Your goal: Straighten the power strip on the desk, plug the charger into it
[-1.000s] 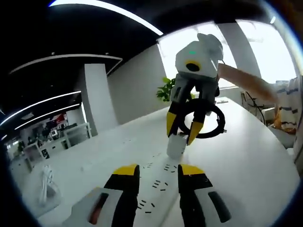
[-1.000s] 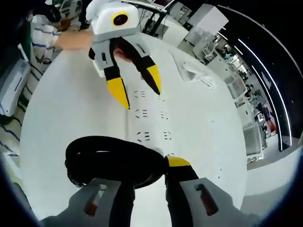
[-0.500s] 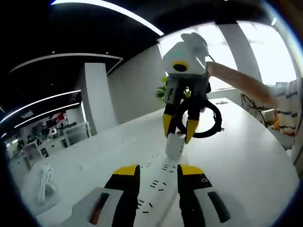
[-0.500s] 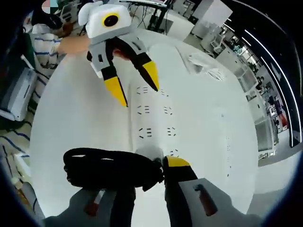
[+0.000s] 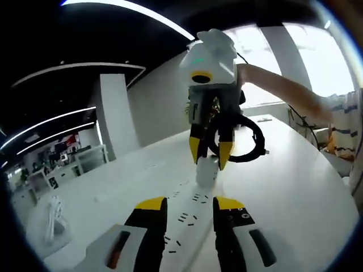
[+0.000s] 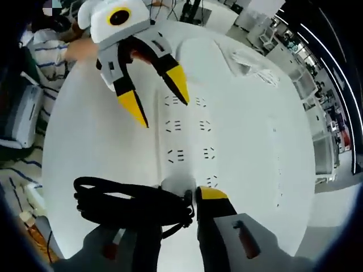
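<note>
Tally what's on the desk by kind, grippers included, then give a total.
Power strip: 1
Charger with coiled black cable: 1
White bundle at the desk's far side: 1
Grippers: 2, left gripper and right gripper
Total: 5

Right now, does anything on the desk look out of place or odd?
Mostly tidy. The one oddity is the charger: its black cable is bundled in a loop and dangles beside the right gripper as it holds the charger over the power strip. A loose white cable lies off to one side of the desk.
</note>
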`<state>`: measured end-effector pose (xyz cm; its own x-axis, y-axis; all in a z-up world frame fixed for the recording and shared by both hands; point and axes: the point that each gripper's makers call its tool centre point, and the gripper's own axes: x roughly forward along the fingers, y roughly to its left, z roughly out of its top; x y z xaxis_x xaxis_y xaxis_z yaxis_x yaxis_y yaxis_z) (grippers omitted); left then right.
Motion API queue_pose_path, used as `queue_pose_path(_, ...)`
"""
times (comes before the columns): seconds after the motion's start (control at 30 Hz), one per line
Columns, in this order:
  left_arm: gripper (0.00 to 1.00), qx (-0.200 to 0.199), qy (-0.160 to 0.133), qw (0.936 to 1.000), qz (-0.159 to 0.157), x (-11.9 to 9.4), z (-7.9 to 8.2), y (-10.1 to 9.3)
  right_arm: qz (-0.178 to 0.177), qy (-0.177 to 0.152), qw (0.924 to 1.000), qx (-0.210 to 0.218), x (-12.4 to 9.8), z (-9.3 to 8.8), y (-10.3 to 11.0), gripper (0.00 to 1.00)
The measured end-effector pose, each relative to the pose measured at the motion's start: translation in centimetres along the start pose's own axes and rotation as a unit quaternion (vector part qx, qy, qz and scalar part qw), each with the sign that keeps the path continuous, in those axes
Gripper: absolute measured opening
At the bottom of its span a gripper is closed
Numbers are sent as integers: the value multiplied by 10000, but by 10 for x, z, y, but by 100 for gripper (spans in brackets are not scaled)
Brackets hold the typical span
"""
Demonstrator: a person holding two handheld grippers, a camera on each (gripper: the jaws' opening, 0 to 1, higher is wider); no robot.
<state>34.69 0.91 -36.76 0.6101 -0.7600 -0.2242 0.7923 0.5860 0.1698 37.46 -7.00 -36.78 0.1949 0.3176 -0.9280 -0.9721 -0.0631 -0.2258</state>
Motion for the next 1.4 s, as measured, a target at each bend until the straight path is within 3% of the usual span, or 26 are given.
queue_pose_path(0.13, 32, -62, -71, 10000, -16, 0, 3, 0, 154, 177, 9997, 8, 4, 4, 3, 21)
queue_pose_path(0.23, 32, -99, -75, 9999, -33, 0, 2, -1, 141, 622, 9978, -154, 6, 2, 4, 21)
queue_pose_path(0.6, 32, -33, -2, 10000, -60, 1, -1, -6, 34, 541, 9984, -172, 7, -5, 3, 21)
queue_pose_path(0.77, 32, -58, -42, 10000, -59, 1, 1, -6, -67, 1041, 9936, -438, 11, -3, 4, 21)
queue_pose_path(0.87, 32, -68, -36, 10000, -60, 1, 1, -7, -28, 911, 9952, -346, 10, -4, 3, 21)
queue_pose_path(0.97, 32, -49, -18, 10000, -57, 0, 0, -7, 60, 581, 9982, -158, 9, -7, 1, 21)
queue_pose_path(1.07, 32, -57, -29, 10000, -56, 1, 1, -7, 50, 499, 9986, -151, 10, -6, 3, 21)
queue_pose_path(1.23, 32, -50, -44, 10000, -16, -1, 3, -5, -75, 765, 9966, -308, 12, -6, 3, 22)
queue_pose_path(1.37, 32, -94, -98, 9999, -1, -2, 5, -4, -205, 1358, 9893, -502, 13, -8, 2, 22)
queue_pose_path(1.4, 32, -101, -96, 9999, -6, -2, 5, -4, -193, 1361, 9893, -495, 14, -7, 2, 22)
